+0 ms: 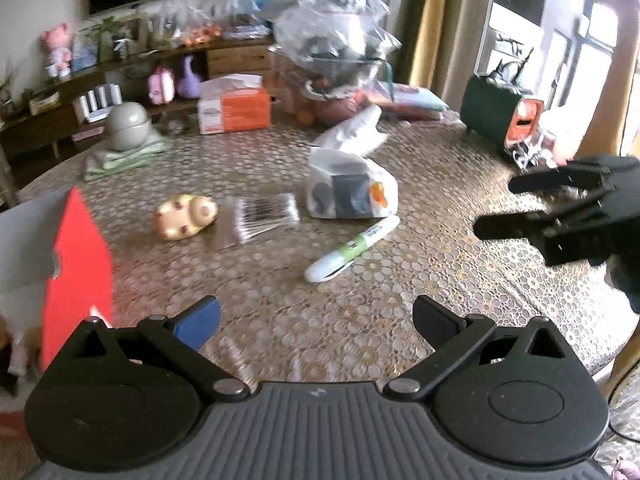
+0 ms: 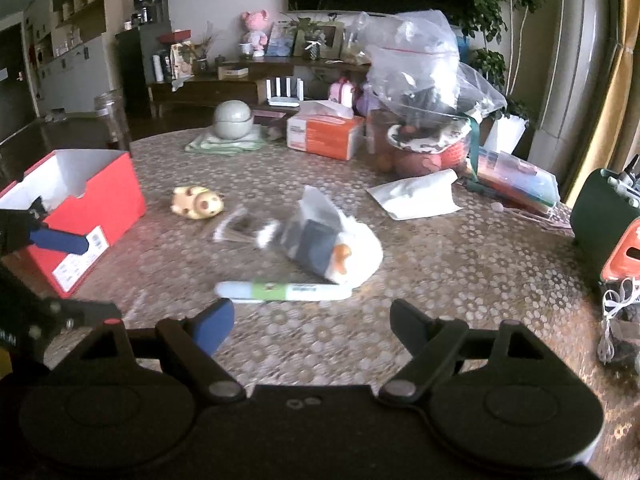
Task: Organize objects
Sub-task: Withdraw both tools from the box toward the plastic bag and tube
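Your right gripper [image 2: 312,320] and left gripper [image 1: 316,320] both gape wide, empty. The white-and-green marker pen [image 2: 280,292] lies on the patterned tablecloth [image 2: 460,260] just ahead of your right jaws, the red cardboard box [image 2: 80,216] off left.

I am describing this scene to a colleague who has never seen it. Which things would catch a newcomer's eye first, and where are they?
The bright red box stands open at the left edge of the table. A big clear plastic bag rises over the clutter at the far side. In the middle lie a white and green pen, a white bag and a small yellow toy, with both grippers open above the table.
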`<act>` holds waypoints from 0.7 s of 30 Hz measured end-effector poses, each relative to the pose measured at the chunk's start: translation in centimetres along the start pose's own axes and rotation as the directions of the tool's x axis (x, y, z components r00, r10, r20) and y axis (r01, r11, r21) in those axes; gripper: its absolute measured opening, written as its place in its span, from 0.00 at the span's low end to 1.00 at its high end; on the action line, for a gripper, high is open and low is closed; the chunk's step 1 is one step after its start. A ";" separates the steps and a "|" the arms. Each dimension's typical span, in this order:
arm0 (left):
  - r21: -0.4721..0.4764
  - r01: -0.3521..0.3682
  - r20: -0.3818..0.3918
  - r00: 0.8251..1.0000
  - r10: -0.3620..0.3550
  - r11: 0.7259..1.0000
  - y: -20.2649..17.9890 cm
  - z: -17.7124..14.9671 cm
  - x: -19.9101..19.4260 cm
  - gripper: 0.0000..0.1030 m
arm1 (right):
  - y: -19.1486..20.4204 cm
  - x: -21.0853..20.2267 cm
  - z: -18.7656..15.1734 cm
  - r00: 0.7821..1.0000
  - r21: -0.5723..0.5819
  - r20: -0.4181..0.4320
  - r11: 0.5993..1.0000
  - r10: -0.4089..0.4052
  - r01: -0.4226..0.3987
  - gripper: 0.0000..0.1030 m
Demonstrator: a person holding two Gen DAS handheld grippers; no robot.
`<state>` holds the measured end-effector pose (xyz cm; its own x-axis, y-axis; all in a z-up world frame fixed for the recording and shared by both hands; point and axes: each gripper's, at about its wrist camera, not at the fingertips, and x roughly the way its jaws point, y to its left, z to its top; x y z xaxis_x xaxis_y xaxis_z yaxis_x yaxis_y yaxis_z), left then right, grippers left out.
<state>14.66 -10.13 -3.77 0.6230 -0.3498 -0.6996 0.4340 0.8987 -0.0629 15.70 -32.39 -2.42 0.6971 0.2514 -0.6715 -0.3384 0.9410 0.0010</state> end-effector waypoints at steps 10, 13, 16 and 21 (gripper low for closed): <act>0.071 0.021 -0.056 0.998 -0.017 0.997 -1.6 2.4 5.5 1.00 | -2.8 5.6 2.7 0.998 -0.055 -0.053 0.997 0.043 -0.046 0.82; 0.092 0.034 -0.066 0.997 -0.028 0.995 -1.8 3.0 6.9 1.00 | -3.4 7.7 3.4 0.995 -0.067 -0.079 0.996 0.057 -0.062 0.82; 0.121 0.054 -0.072 0.996 -0.045 0.991 -2.2 3.6 8.4 1.00 | -3.8 9.4 4.1 0.994 -0.085 -0.091 0.994 0.060 -0.067 0.82; 0.146 0.073 -0.079 0.995 -0.062 0.987 -2.4 4.3 10.7 1.00 | -4.1 12.4 5.2 0.988 -0.133 -0.130 0.986 0.081 -0.098 0.83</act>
<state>23.13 -17.21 -8.05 0.5419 -0.3830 -0.7481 0.5689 0.8223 -0.0089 29.01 -31.92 -6.91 0.5794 0.2949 -0.7598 -0.4862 0.8733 -0.0318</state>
